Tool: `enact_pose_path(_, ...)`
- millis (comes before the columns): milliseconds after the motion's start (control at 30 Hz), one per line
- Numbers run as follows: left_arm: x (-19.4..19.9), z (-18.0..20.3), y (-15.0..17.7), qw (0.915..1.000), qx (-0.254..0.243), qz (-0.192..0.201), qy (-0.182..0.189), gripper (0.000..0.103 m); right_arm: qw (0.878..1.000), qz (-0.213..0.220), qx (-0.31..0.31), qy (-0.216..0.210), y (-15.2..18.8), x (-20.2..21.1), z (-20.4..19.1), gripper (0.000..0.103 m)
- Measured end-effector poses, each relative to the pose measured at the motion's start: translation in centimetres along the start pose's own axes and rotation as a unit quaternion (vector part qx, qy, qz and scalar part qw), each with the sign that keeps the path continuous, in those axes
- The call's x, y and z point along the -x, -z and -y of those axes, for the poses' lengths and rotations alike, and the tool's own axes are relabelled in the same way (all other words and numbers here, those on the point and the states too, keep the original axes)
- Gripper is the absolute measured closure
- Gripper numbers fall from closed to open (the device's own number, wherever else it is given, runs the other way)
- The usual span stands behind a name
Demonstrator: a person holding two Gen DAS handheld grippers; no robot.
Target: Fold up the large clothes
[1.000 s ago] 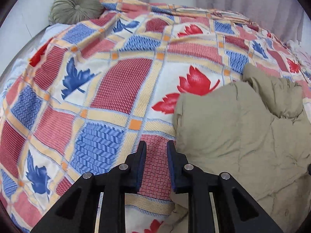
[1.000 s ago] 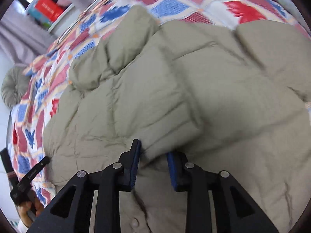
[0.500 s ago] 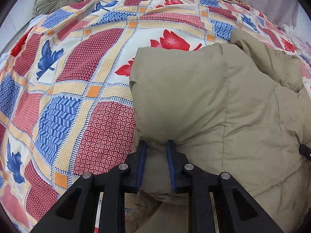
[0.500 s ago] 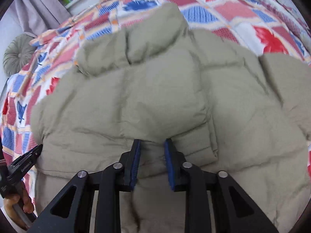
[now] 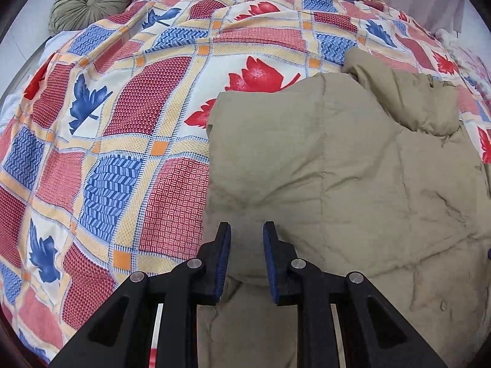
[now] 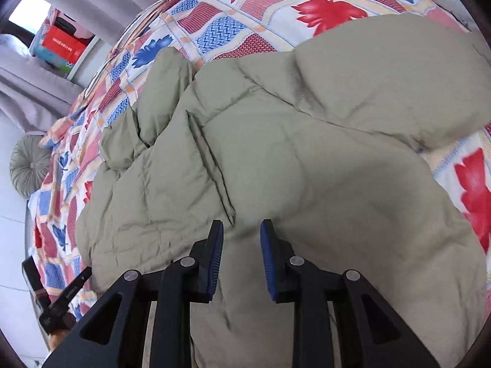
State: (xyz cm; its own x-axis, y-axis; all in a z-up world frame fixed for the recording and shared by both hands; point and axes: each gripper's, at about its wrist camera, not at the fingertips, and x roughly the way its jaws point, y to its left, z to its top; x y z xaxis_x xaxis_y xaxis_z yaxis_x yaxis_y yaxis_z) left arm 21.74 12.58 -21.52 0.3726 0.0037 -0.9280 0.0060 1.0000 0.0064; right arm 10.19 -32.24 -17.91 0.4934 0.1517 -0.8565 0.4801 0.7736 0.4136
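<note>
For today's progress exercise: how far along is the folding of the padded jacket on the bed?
Done: the khaki padded jacket lies on the patterned bedspread with one sleeve folded across its body. In hand: nothing; the left hand-held gripper and right hand-held gripper are open. Left: the other sleeve sticks out, and the body is unfolded.

Bed [image 5: 129, 141] fills most of both views, covered by a patchwork bedspread [image 5: 172, 98] of red, blue and cream squares with red and blue leaf prints, orange-yellow bands between. Round pleated grey-green cushion [image 5: 87, 0] at upper left of the left wrist view, resting at the bed's far corner; same cushion [image 6: 29, 167] at left edge of the right wrist view. Pale grey-lilac curtains [image 6: 40, 89] upper left in right view. White shelf [image 6: 84, 53] beside them holding a red box [image 6: 63, 46] and other colourful packages. Bright window patch [image 6: 29, 10] in the top left corner. Light is soft, even daylight.
</note>
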Motion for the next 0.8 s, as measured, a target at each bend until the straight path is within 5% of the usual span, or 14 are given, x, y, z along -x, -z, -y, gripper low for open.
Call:
enact_pose_path(67,1.3,0.7,0.7,0.9999,-0.001,-0.004,0.013,0.079,1.0,-0.006,-0.004,-0.004,1.0,0.8,0.3,0.054)
enact_pose_path(367,4.8,6.1,4.2,0.9971,-0.038,-0.032,0.057,0.078,0.999,-0.027,-0.037,-0.011,4.8,4.2,4.2,0.045)
enact_pose_path(400,5.0,6.8,4.5,0.9967,-0.043,-0.034,0.06,0.069,0.999,-0.028,-0.042,-0.012,5.0,4.5,4.7,0.045)
enact_pose_path(433,5.2,7.3,4.9,0.9964,-0.044,-0.036,0.062,0.022,0.998,-0.03,-0.047,-0.013,5.2,4.8,5.1,0.044)
enact_pose_path(467,5.5,7.8,5.2,0.9969,-0.039,-0.033,0.06,0.001,0.998,-0.031,-0.05,-0.014,5.4,5.1,5.5,0.044)
enact_pose_path(800,6.7,14.4,7.7,0.9934,-0.083,-0.039,0.069,0.001,0.996,-0.032,-0.078,-0.023,6.6,7.5,9.7,0.039)
